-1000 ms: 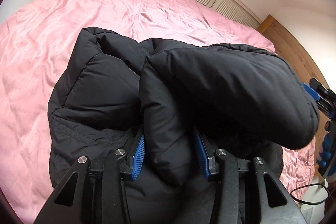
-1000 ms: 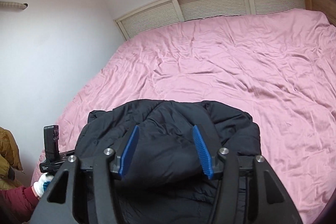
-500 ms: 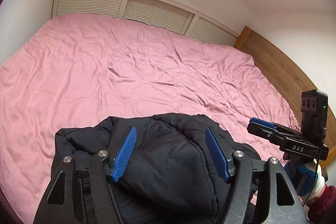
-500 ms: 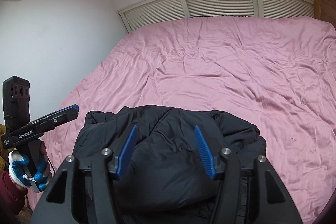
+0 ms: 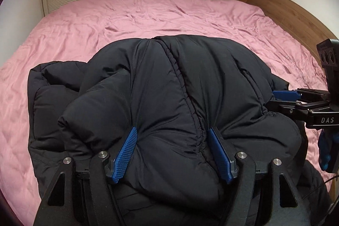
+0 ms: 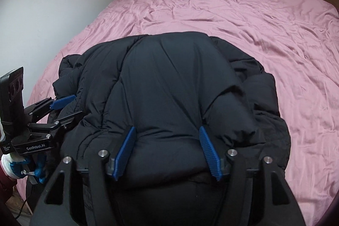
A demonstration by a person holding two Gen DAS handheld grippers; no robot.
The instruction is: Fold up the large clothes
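The bed (image 5: 148, 20), under its rumpled pink cover, carries a black puffer jacket (image 5: 169, 88) bundled near the foot edge, its upper layer doubled over into a thick roll. I'd judge the fold to be mid-way: both tongs grip the near hem of that roll side by side. The left tongs (image 5: 172, 154) pinch padding around a stitched seam; the right tongs (image 6: 167, 150) pinch a plain panel. Next they should carry the fold forward together, then let go evenly.
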